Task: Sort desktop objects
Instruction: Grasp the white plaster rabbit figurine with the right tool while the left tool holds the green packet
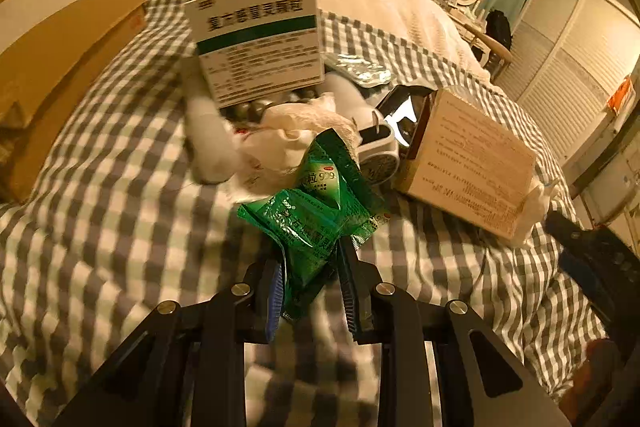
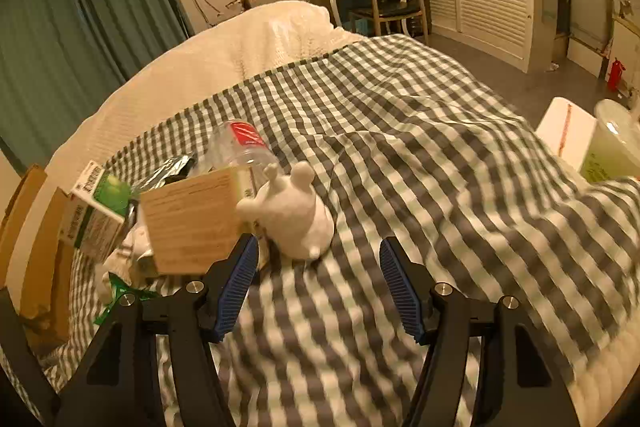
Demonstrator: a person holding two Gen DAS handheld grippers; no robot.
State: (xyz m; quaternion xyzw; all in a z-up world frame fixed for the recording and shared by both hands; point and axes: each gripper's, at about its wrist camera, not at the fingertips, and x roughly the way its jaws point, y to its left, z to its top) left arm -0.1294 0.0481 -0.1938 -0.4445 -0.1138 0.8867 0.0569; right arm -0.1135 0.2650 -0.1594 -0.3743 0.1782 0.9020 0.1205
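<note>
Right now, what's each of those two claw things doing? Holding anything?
Left gripper: closed on the green sachets.
Right gripper: open, holding nothing, just short of the white toy figure.

Heaped together on the bed [image 1: 120,187], with the kraft box [image 1: 468,163] as landmark. In the left wrist view: directly left of the kraft box and touching it, a small device with a screen [image 1: 384,139]; further left, crumpled tissue [image 1: 280,143], and behind that, propped upright, a medicine box [image 1: 260,39]. Before and left of the kraft box, sachets [image 1: 316,223], pinched between the left gripper [image 1: 310,287] jaws. Behind the kraft box, a foil pack [image 1: 360,69]. In the right wrist view: just right of the kraft box [image 2: 192,223] and touching it, a plush toy [image 2: 296,219]; behind, a plastic bottle [image 2: 240,147] lying on its side. Nearer than the plush toy, the right gripper [image 2: 316,287], jaws spread above bare bedding.
</note>
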